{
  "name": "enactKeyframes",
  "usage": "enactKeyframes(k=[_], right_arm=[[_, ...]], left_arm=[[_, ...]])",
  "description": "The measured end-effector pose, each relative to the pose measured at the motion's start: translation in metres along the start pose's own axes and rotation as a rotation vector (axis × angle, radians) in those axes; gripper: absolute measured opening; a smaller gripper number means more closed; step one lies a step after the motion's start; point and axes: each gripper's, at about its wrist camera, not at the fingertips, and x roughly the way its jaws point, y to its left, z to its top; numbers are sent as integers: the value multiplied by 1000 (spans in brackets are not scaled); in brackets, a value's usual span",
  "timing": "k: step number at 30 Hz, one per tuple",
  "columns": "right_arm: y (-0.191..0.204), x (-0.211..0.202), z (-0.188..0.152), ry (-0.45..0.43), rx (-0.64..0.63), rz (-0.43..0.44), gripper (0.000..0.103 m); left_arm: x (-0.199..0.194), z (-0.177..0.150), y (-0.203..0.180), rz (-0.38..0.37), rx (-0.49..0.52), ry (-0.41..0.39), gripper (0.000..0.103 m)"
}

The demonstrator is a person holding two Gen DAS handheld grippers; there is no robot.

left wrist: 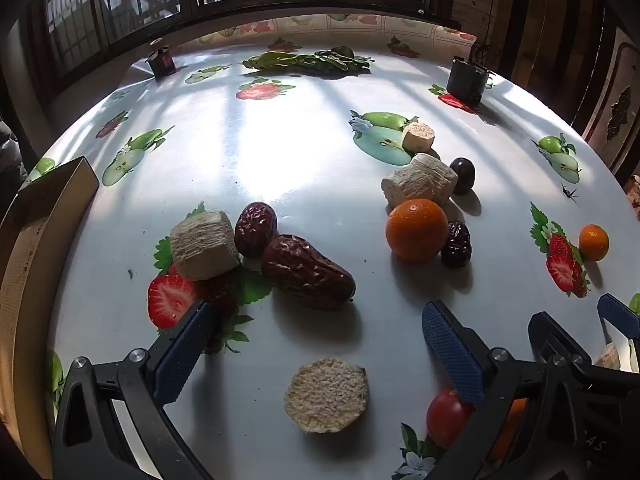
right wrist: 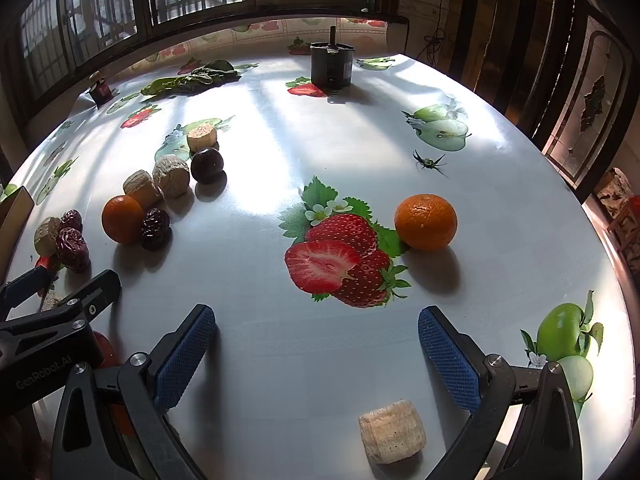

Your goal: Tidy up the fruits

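hovering over the counter [right wrist: 320, 360] with nothing picked up yet, the left gripper [left wrist: 320, 344] and right gripper [right wrist: 316, 352] both stand wide apart and empty, so i'd judge the first grab is best made on a lone piece like the orange [right wrist: 425, 222] by the printed strawberry, straddling it squarely before squeezing so it can't roll. from the left view you see a big date [left wrist: 308, 272], a beige puffed block [left wrist: 204, 244], a tomato [left wrist: 448, 416] and a cardboard box [left wrist: 44, 216] edge, while the right view alone shows a beige block [right wrist: 392, 432] near that gripper.
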Motion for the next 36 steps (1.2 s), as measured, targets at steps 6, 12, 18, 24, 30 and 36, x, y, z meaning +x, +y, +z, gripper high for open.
enactKeyframes(k=[6, 12, 18, 24, 30, 36], right_arm=[[0, 0, 0, 0, 0, 0, 102], [0, 0, 0, 0, 0, 0, 102], [0, 0, 0, -1, 0, 0, 102], [-1, 1, 0, -1, 1, 1, 102], [-2, -1, -1, 17, -6, 5, 102], [-1, 1, 1, 42, 5, -4, 102]], left_arm=[[0, 0, 0, 0, 0, 0, 103], [0, 0, 0, 0, 0, 1, 103], [0, 0, 0, 0, -1, 1, 103], [0, 1, 1, -22, 31, 30, 103], [3, 5, 3, -48, 66, 75, 103], [-24, -1, 23, -129, 16, 46, 96]])
